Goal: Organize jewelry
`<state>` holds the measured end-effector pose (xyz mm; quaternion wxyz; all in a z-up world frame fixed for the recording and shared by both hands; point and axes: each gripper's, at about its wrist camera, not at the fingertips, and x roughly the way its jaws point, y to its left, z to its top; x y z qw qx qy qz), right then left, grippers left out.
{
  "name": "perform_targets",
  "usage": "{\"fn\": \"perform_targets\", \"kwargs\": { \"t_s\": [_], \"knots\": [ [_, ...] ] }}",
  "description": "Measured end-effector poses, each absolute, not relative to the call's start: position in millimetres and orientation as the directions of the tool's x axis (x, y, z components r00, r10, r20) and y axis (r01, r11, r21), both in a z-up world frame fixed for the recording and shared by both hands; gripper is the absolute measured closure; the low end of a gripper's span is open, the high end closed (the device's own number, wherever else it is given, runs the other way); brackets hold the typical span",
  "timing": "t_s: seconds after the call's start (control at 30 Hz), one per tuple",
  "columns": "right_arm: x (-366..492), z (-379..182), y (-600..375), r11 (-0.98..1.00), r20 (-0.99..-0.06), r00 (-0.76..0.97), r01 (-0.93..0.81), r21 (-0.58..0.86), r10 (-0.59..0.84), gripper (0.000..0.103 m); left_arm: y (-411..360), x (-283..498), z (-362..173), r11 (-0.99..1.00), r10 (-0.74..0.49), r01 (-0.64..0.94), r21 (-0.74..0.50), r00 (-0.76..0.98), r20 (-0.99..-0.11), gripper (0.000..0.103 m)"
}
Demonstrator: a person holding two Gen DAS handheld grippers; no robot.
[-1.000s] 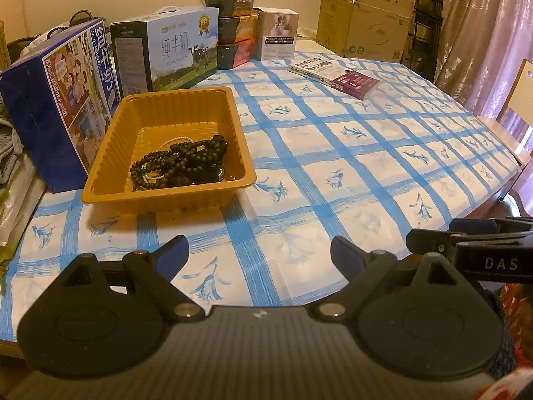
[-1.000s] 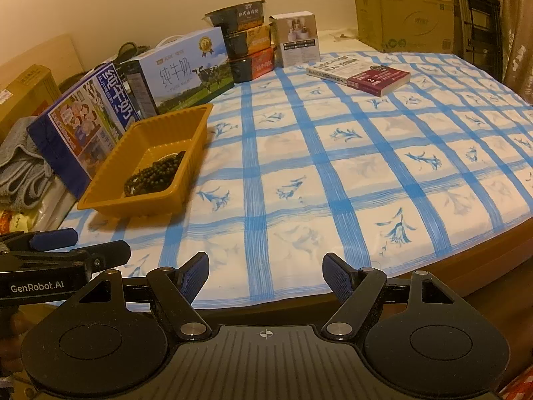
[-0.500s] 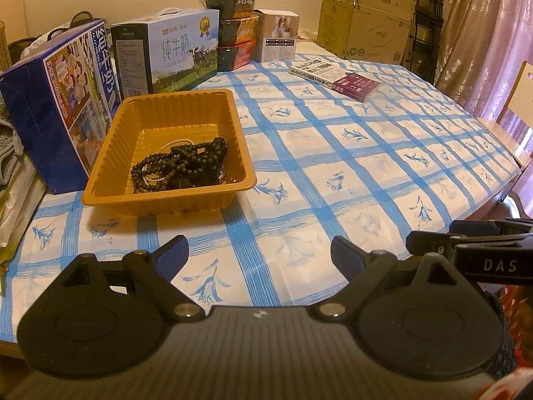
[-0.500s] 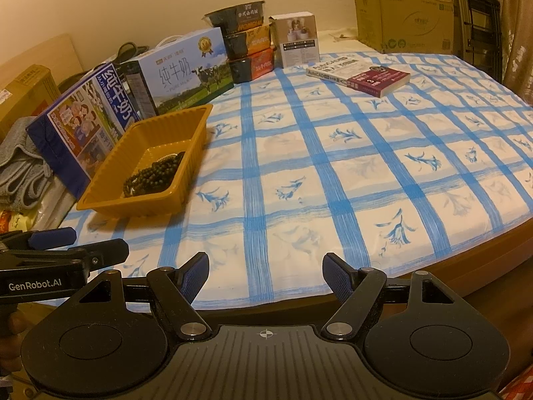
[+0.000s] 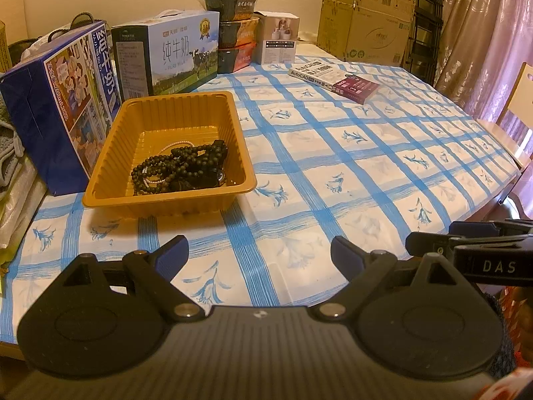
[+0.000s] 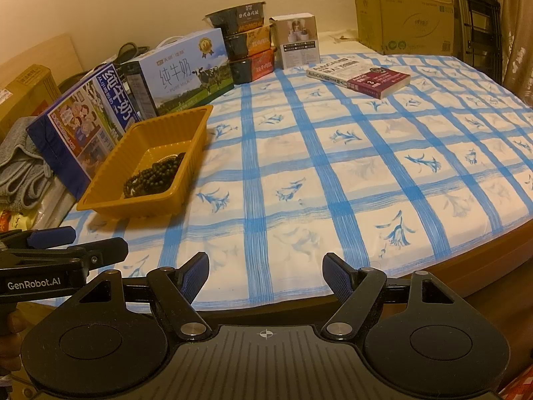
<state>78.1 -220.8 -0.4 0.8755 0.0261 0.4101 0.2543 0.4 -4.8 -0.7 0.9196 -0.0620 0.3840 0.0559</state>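
An orange plastic tray [image 5: 110, 153] [image 6: 110, 173] sits on the left of the blue-checked tablecloth. Inside it lies a heap of dark bead strings [image 5: 186, 166] [image 6: 153, 173] with a thin pale bead strand among them. My left gripper [image 5: 258, 253] is open and empty, low over the table's front edge, in front of and right of the tray. My right gripper [image 6: 265, 271] is open and empty at the table's front edge, further right. Each gripper shows at the side of the other's view: the left one [image 6: 60, 253] and the right one [image 5: 466, 243].
Two milk cartons [image 5: 66, 100] [image 5: 166, 56] stand behind and left of the tray. Stacked food bowls [image 5: 233, 30], a small white box [image 5: 279, 40] and a book [image 5: 333, 76] lie further back. Cardboard boxes [image 5: 366, 26] stand at the rear. A chair [image 5: 513, 110] is at right.
Both grippers have barely moved; the left view has drifted slightly, so the tray sits a little higher in it. Both stay open.
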Motion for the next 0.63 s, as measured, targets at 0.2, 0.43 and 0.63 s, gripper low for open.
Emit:
{"fn": "perform_targets", "kwargs": {
  "t_s": [0.2,0.43,0.63],
  "knots": [
    [78.2,-0.3,-220.9,0.870,-0.704,0.536,-0.424,0.254,0.466,0.028,-4.6,1.6,1.4,0.986,0.055,-0.149,-0.071,0.701,-0.711,0.012],
    [82.0,2.4,-222.9,0.869,-0.701,0.538,-0.426,0.253,0.468,0.028,-4.9,1.9,6.2,0.986,0.058,-0.149,-0.069,0.708,-0.704,0.012],
    [83.2,6.0,-224.8,0.869,-0.696,0.544,-0.426,0.251,0.468,0.028,-6.5,1.6,6.7,0.987,0.059,-0.146,-0.067,0.715,-0.696,0.012]
  ]
}}
